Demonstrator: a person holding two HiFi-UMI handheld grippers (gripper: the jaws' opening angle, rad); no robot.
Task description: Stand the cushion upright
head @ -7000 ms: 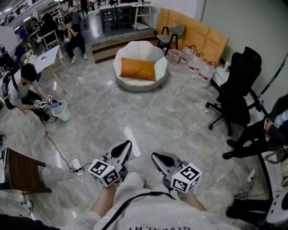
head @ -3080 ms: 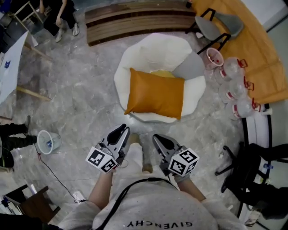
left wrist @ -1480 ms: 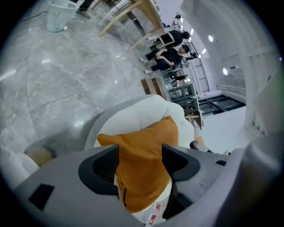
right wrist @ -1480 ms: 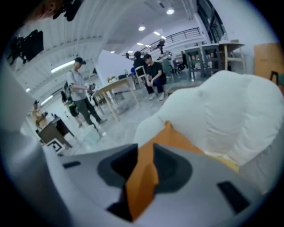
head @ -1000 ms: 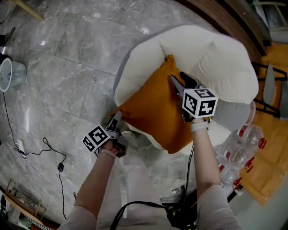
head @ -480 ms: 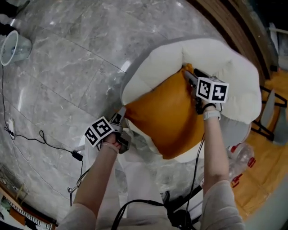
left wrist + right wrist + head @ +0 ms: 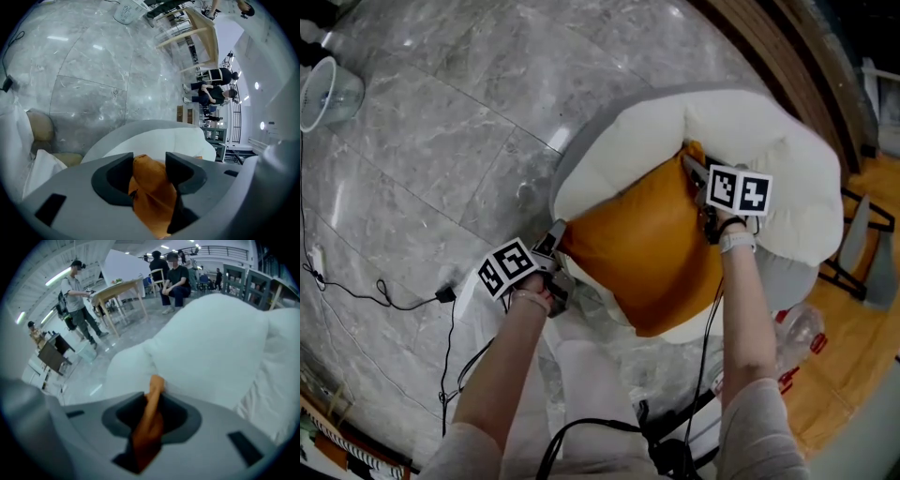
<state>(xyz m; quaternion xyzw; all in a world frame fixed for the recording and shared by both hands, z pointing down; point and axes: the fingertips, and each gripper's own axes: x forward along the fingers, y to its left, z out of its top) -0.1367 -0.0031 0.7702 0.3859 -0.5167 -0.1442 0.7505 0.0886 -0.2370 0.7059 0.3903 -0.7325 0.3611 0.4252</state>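
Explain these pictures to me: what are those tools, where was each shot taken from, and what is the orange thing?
No robot here: a person holds a two-jawed tool, a gripper, in each hand. One picture comes from a camera on the person's head, looking down. The other two come from cameras riding on the grippers, looking along their jaws. An orange cushion lies in a round white chair on a grey floor. The left gripper has one cushion corner between its jaws, the right gripper another; both pairs of jaws are closing on the fabric.
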